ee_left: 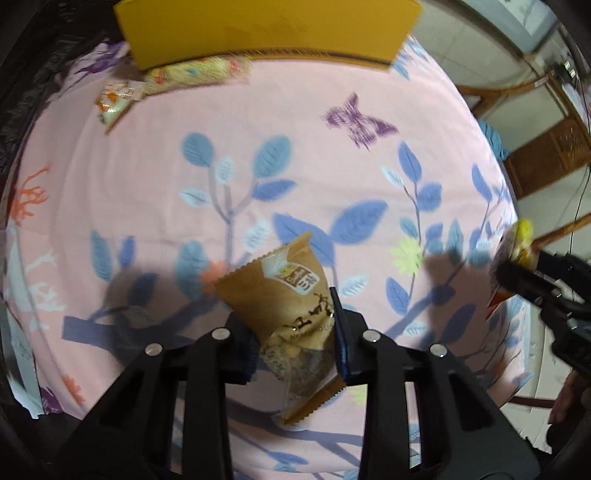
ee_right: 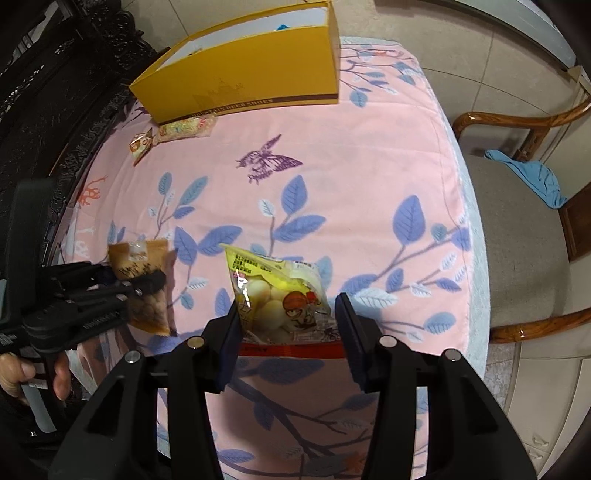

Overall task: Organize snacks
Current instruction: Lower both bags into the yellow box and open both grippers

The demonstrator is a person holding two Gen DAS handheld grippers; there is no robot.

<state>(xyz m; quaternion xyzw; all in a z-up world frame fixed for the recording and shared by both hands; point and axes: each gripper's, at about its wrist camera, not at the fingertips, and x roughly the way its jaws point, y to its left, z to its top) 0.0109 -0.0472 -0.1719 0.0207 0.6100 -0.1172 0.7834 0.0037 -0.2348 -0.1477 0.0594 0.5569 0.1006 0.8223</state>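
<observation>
My left gripper (ee_left: 291, 328) is shut on a brown snack packet (ee_left: 291, 314) and holds it above the pink floral tablecloth; it also shows in the right wrist view (ee_right: 142, 284). My right gripper (ee_right: 286, 314) is shut on a yellow snack bag (ee_right: 280, 295) with pale round pieces inside; that bag shows at the right edge of the left wrist view (ee_left: 519, 240). An open yellow box (ee_right: 251, 77) stands at the table's far side, also in the left wrist view (ee_left: 266, 33). Two small snack packets (ee_right: 184, 127) (ee_right: 142, 144) lie in front of its left end.
The pink tablecloth (ee_right: 369, 155) with blue leaves and a purple butterfly covers the table. A wooden chair (ee_right: 517, 229) with a blue cloth (ee_right: 532, 177) stands to the right. Dark carved furniture (ee_right: 55, 92) stands at the left.
</observation>
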